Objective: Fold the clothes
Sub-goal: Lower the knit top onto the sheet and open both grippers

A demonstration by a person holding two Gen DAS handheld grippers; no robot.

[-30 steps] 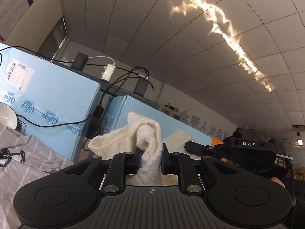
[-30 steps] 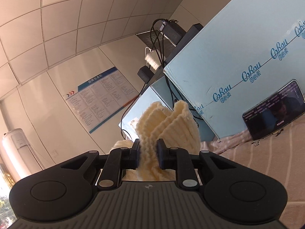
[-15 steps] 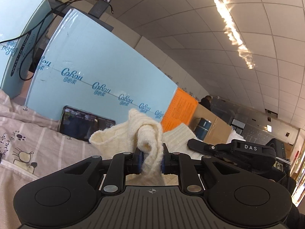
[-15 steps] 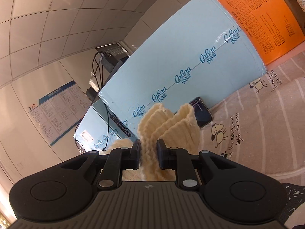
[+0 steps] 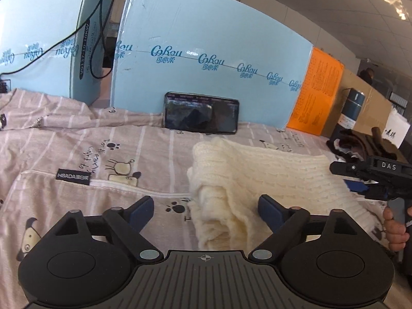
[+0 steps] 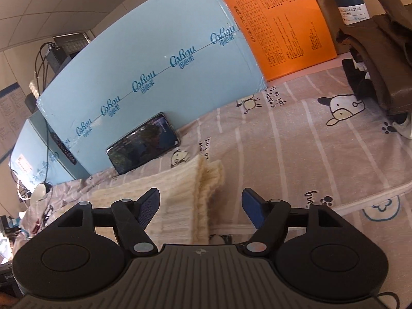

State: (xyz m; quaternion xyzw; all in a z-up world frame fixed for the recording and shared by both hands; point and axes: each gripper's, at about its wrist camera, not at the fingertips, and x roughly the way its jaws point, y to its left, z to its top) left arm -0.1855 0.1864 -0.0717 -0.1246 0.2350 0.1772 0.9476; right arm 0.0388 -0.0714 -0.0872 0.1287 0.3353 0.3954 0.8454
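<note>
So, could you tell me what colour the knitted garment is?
Cream knitted garment, clearest in the left wrist view.

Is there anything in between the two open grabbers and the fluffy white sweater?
No, nothing visible. The cream sweater lies on the striped sheet right in front of the open left gripper and open right gripper. The phone leans on the blue box behind it.
</note>
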